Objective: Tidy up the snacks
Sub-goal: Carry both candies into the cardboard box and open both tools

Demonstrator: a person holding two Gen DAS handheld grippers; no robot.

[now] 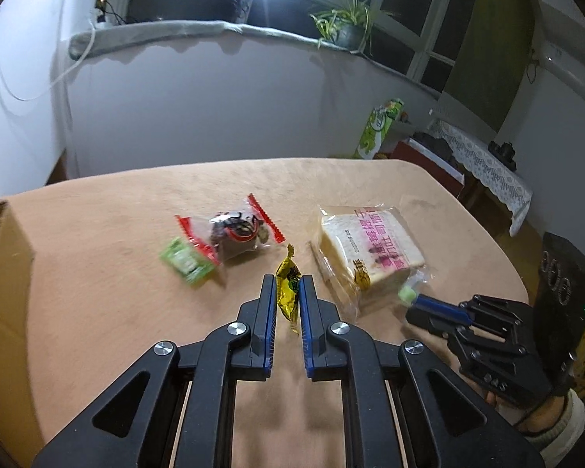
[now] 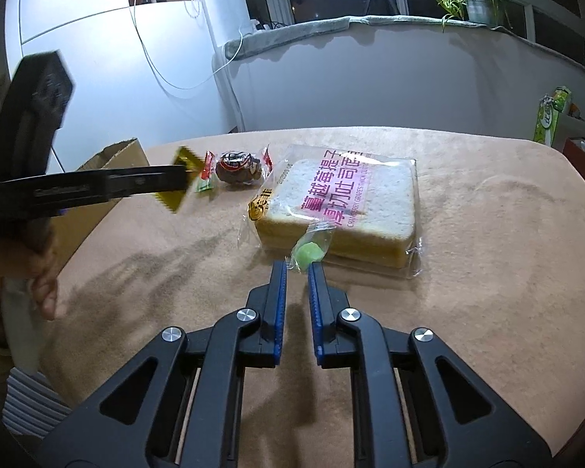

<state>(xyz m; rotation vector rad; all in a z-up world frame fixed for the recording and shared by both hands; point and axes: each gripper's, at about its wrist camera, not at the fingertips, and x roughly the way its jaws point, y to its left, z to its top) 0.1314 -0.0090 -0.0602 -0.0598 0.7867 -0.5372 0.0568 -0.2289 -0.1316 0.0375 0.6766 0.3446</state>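
The left gripper (image 1: 286,296) has its fingers clamped on a gold-wrapped candy (image 1: 287,286), which stands upright between the blue pads and is lifted clear of the peach-coloured surface (image 1: 117,312). From the right wrist view that same gripper (image 2: 185,181) reaches in from the left with the gold wrapper (image 2: 175,195) pinched at its tip, near the open cardboard box (image 2: 113,160) at the surface's left edge.

The right gripper (image 2: 297,273) has its fingers closed on a small green candy in a clear wrapper (image 2: 310,251), just in front of the packaged sliced bread (image 2: 343,210) and touching, or nearly touching, its near edge. In the left wrist view the right gripper (image 1: 415,299) comes in low from the right, the green candy (image 1: 406,295) at its tip against the bread pack's corner (image 1: 366,249).

Further back on the surface lie a clear red-edged packet with a dark snack inside (image 1: 234,234) and a small green packet (image 1: 185,261), the two touching, between the box and the bread. A potted plant (image 1: 343,27) sits on the window ledge behind.
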